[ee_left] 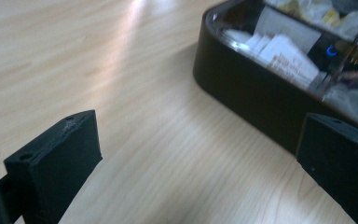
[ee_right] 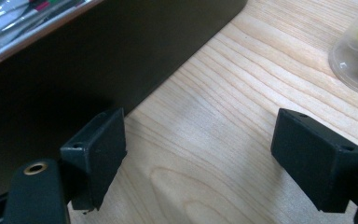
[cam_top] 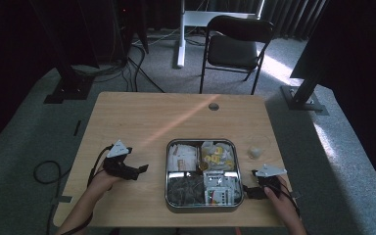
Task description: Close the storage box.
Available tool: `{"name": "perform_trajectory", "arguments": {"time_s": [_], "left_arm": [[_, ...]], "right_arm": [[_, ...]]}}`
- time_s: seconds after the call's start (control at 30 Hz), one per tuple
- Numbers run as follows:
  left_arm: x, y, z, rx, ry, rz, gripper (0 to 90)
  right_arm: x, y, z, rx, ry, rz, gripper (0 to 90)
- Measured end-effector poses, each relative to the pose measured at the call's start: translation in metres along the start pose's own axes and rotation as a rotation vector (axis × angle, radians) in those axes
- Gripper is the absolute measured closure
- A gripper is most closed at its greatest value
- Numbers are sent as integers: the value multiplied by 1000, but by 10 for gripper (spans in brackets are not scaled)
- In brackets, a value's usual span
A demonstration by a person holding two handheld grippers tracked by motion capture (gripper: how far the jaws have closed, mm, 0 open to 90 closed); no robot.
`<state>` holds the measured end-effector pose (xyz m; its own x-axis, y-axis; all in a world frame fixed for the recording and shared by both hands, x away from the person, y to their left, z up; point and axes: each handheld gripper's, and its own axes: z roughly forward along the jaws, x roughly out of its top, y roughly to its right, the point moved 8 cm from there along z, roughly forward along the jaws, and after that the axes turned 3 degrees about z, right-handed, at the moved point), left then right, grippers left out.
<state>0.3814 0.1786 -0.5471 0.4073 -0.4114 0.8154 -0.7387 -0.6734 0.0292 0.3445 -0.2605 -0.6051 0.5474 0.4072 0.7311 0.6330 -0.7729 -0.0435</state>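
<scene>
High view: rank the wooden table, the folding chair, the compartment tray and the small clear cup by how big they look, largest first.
1. wooden table, by far the largest.
2. folding chair, though it stands farther from the camera, so it looks smaller than it is.
3. compartment tray.
4. small clear cup, the smallest.
</scene>
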Motion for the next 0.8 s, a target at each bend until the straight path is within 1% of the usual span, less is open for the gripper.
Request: {"name": "perform_trajectory", "arguments": {"time_s": [0.07, 0.1, 0.13, 0.2, 0.4, 0.57, 0.6, 0.67, 0.77, 0.8], "left_arm": [[-8, 1, -1, -4, -5, -6, 0], [-8, 1, -1, -4, -5, -6, 0], [-13, 2, -1, -5, -14, -5, 0], [-19, 4, -2, -6, -27, 0, 0], [-32, 9, -8, -20, -39, -9, 0], [-42, 14, -13, -37, -47, -3, 0], [-45, 15, -14, -33, -53, 0, 0], [-52, 17, -14, -39, -70, 5, 0], [-58, 19, -16, -43, -86, 16, 0], [-59, 19, -17, -46, -85, 18, 0]], "right_arm": [[0, 0, 0, 0, 0, 0, 173], [0, 0, 0, 0, 0, 0, 173], [0, 0, 0, 0, 0, 0, 173], [0, 0, 0, 0, 0, 0, 173], [0, 0, 0, 0, 0, 0, 173], [0, 0, 0, 0, 0, -1, 173], [0, 0, 0, 0, 0, 0, 173], [0, 0, 0, 0, 0, 0, 173], [0, 0, 0, 0, 0, 0, 173], [0, 0, 0, 0, 0, -1, 173]]}}
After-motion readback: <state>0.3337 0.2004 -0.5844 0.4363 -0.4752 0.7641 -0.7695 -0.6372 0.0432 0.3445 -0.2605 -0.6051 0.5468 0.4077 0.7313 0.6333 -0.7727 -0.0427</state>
